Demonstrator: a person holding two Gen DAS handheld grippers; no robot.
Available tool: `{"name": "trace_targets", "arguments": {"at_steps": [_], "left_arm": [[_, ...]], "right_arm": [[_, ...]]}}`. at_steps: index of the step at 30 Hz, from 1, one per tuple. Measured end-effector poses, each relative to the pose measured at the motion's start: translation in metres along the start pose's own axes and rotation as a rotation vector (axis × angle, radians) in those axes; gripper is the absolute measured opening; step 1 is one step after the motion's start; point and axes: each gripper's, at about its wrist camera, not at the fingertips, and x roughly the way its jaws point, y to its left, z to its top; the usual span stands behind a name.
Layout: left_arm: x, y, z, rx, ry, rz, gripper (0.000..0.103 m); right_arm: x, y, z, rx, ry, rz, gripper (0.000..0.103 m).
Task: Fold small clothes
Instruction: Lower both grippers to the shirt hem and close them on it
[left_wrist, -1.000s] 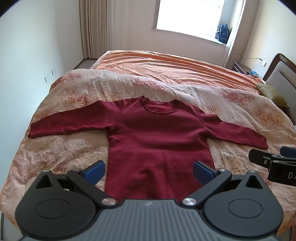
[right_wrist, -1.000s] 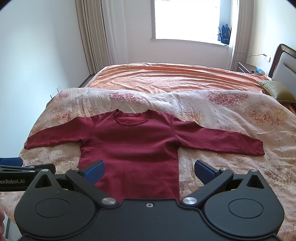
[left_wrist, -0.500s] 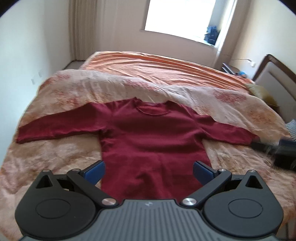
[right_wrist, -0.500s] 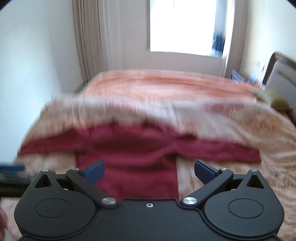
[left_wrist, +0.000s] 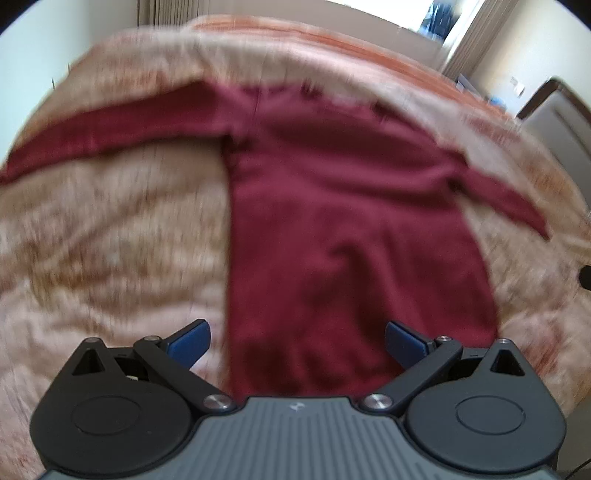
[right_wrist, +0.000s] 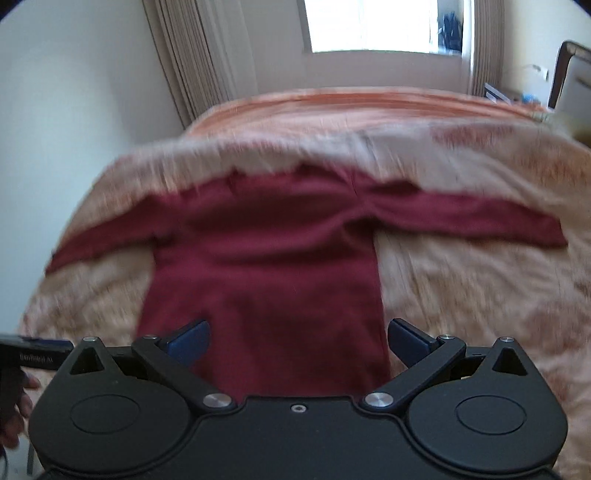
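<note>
A dark red long-sleeved sweater lies flat on the bed, face up, both sleeves spread out, collar far from me. It also shows in the right wrist view. My left gripper is open and empty, above the sweater's bottom hem, left of its middle. My right gripper is open and empty, above the hem toward its right side. The left gripper's body shows at the left edge of the right wrist view. Both views are motion-blurred.
The bed is covered by a floral beige quilt with an orange blanket beyond. A window and curtains are at the back. A headboard stands at the right.
Both grippers have moved forward and down toward the sweater's hem. The left view has tilted down, so the sweater fills more of it. Both jaws stay open.
</note>
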Motion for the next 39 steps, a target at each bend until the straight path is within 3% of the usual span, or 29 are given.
{"name": "trace_targets", "arguments": {"at_steps": [5,7,9,15,27,30,35,37,39], "left_arm": [[0.036,0.015,-0.031,0.011,0.074,0.053,0.103],[0.047,0.018,-0.040,-0.006,0.090,0.040,0.101],[0.055,0.025,-0.044,-0.039,0.097,0.032,0.094],[0.069,0.034,-0.050,-0.053,0.104,0.029,0.072],[0.075,0.050,-0.050,-0.137,0.131,-0.034,0.048],[0.069,0.058,-0.048,-0.156,0.141,-0.049,0.048],[0.069,0.072,-0.047,-0.179,0.152,-0.079,0.050],[0.073,0.074,-0.047,-0.190,0.157,-0.086,0.047],[0.074,0.077,-0.045,-0.189,0.165,-0.100,0.029]], "right_arm": [[0.022,-0.018,-0.033,-0.008,0.079,-0.025,0.101],[0.037,-0.030,-0.044,0.011,0.108,-0.009,0.096],[0.053,-0.046,-0.057,0.033,0.149,0.018,0.079],[0.090,-0.082,-0.075,0.071,0.237,0.053,0.052],[0.133,-0.130,-0.099,0.343,0.353,0.171,0.031],[0.137,-0.134,-0.099,0.408,0.363,0.194,0.030],[0.138,-0.136,-0.100,0.406,0.378,0.220,0.029],[0.139,-0.135,-0.100,0.392,0.388,0.221,0.007],[0.138,-0.134,-0.099,0.385,0.390,0.221,0.006]]}}
